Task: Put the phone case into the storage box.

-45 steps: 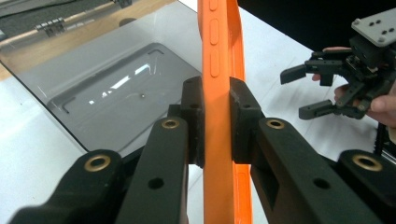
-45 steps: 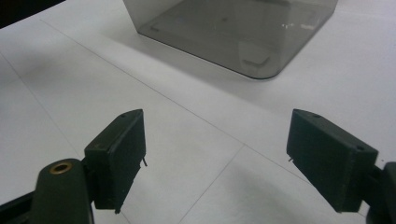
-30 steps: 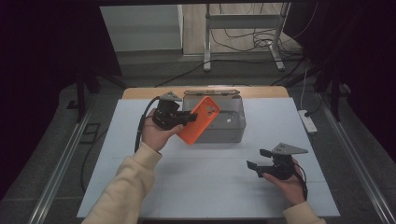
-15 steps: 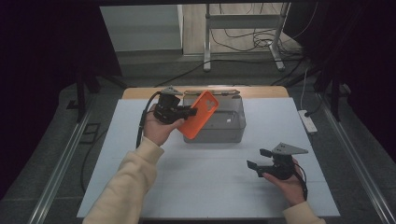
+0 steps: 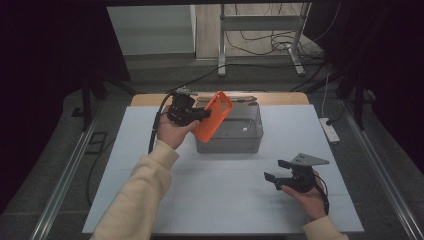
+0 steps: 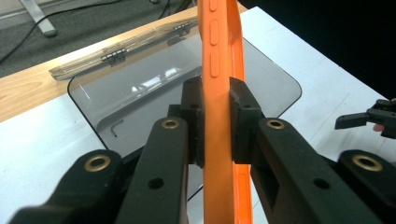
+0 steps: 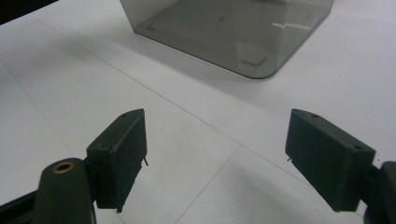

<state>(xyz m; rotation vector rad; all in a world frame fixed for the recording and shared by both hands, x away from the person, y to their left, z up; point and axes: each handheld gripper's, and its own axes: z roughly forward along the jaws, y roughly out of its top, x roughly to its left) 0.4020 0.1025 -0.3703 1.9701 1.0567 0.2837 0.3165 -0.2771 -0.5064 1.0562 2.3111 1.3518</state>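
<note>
Orange phone case (image 5: pixel 213 115), clamped edge-on in the left gripper (image 5: pixel 196 114), hangs tilted over the near-left corner of the smoky clear box (image 5: pixel 239 134); lid (image 6: pixel 140 45) folded back behind, box open, so the case looks lined up for dropping in. A small hex key (image 6: pixel 116 126) lies on the box floor. Right gripper (image 5: pixel 276 176) rests low near the table's right front, jaws spread, holding nothing, likely waiting. White tabletop (image 5: pixel 220 200), wooden strip at far edge; dark curtains, grey floor, metal stand and cables beyond
</note>
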